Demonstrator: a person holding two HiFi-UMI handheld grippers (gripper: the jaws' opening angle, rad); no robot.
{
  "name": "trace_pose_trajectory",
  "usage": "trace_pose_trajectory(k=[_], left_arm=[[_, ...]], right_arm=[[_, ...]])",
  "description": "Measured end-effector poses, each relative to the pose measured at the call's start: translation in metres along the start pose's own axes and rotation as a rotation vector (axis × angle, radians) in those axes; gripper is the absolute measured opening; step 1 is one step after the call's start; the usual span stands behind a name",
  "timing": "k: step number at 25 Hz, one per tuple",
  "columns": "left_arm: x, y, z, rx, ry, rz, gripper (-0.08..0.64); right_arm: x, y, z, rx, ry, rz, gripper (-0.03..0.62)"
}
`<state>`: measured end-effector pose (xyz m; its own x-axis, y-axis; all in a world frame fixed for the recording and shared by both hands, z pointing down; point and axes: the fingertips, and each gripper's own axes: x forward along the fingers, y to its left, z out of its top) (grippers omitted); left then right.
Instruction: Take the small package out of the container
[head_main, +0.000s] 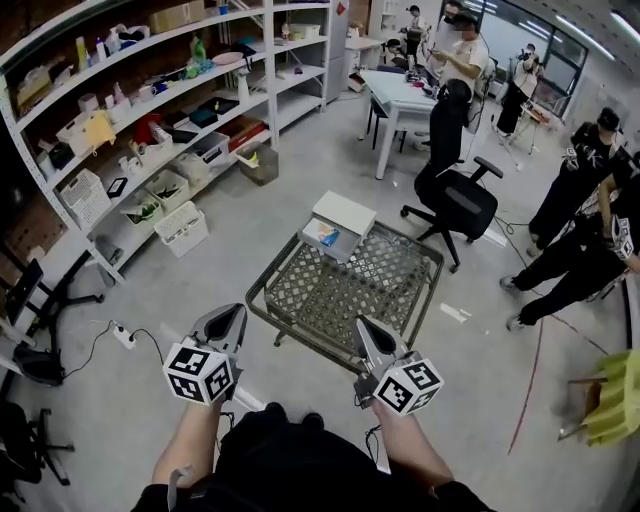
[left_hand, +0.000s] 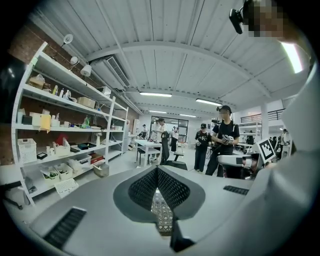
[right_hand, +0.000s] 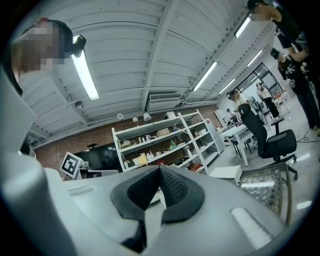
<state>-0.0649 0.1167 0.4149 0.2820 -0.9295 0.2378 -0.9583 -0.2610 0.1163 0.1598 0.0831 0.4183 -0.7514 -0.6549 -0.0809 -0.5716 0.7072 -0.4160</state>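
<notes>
One white rack (head_main: 272, 70) with four shelves runs along the left wall, crowded with bins and bottles. One white basket (head_main: 182, 228) stands on the floor in front of it. One power strip (head_main: 124, 337) lies nearer, on its cable.

There are two grippers, one in each hand, near the bottom of the head view and well apart. Each carries one marker cube. The left gripper (head_main: 235, 316) points toward the near left corner of the mesh table (head_main: 340, 290). In its own view the left gripper (left_hand: 157, 170) has its two pads pressed together with nothing between them.

The one mesh table stands on the floor in the middle. One white box (head_main: 345, 212) sits at its far left corner. The one small package (head_main: 322, 234), blue and orange, lies in the open near part of the box. Neither gripper touches it.

The right gripper (head_main: 366, 328) hangs over the table's near right edge. In its own view the right gripper (right_hand: 160, 171) is also closed and empty, with the table and box off to its right.

Farther right stand one black chair (head_main: 460, 200) and one white desk (head_main: 400, 95). At least five people are in the far and right parts of the room.
</notes>
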Motion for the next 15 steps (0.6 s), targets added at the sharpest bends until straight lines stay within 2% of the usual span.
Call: trace_pose_trajectory(k=[9,15], left_arm=[[0.067,0.018,0.008,-0.014,-0.012,-0.057,-0.002],[0.125,0.057,0.009,-0.037,0.000,-0.104,-0.002]], right_arm=[[0.029,-0.037,0.001,0.000,0.012,-0.047,0.015],[0.081,-0.069,-0.004,0.002,0.032,-0.099,0.017]])
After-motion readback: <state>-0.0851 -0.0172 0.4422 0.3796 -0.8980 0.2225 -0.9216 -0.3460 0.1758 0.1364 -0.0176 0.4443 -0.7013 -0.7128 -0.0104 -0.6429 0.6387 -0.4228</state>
